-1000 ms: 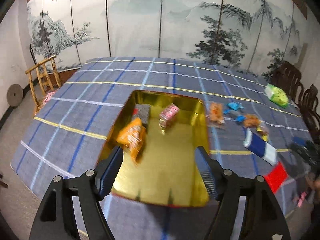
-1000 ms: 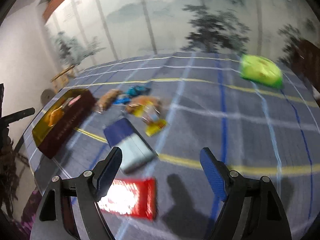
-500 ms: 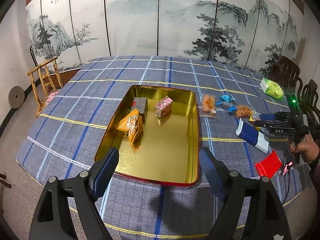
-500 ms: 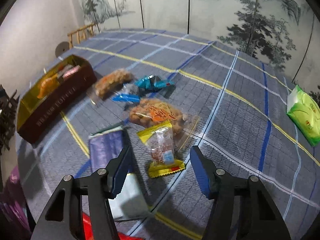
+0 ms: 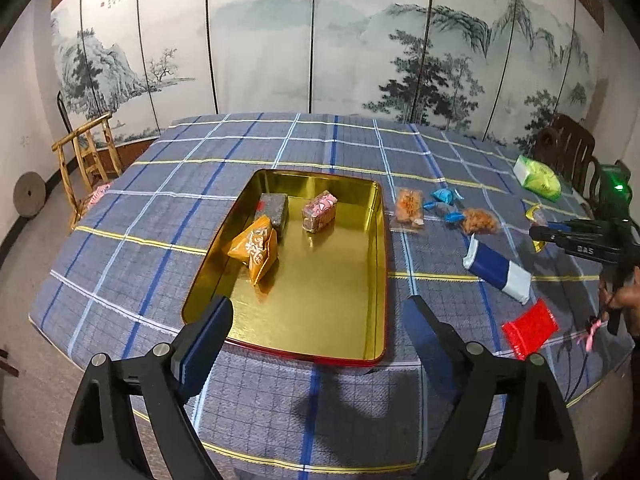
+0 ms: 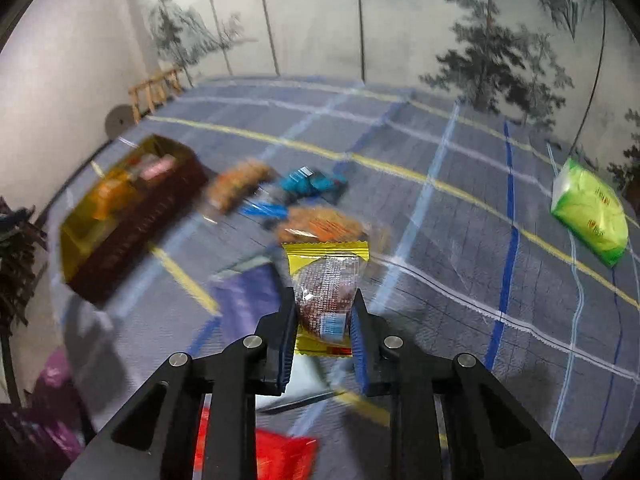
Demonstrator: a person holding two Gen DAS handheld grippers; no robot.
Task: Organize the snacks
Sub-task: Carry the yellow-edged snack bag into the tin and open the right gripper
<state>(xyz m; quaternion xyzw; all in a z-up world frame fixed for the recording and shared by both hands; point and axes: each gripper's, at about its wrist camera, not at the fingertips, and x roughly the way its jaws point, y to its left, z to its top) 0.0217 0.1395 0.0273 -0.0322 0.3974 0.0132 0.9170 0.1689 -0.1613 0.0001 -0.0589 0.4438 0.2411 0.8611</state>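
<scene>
A gold tin tray [image 5: 320, 320] sits on the blue plaid table and holds an orange packet [image 5: 255, 247], a grey block [image 5: 274, 209] and a pink snack [image 5: 319, 211]. My left gripper [image 5: 318, 330] is open and empty above the tray's near edge. My right gripper [image 6: 323, 322] is shut on a yellow-edged clear snack packet [image 6: 326, 284], lifted over the table. The tray shows at the left in the right wrist view [image 6: 128, 216]. The right gripper also shows in the left wrist view [image 5: 580, 240] at the far right.
Loose snacks lie right of the tray: an orange packet [image 5: 409, 205], blue candies [image 5: 442, 200], a crisp bag [image 5: 480, 220], a blue-white pack [image 5: 498, 268], a red packet [image 5: 530, 328] and a green bag [image 5: 538, 176]. A wooden chair [image 5: 86, 156] stands left.
My right gripper closed on the yellow-edged packet and lifted it off the table. My left gripper drew back a little from the tray and stayed open.
</scene>
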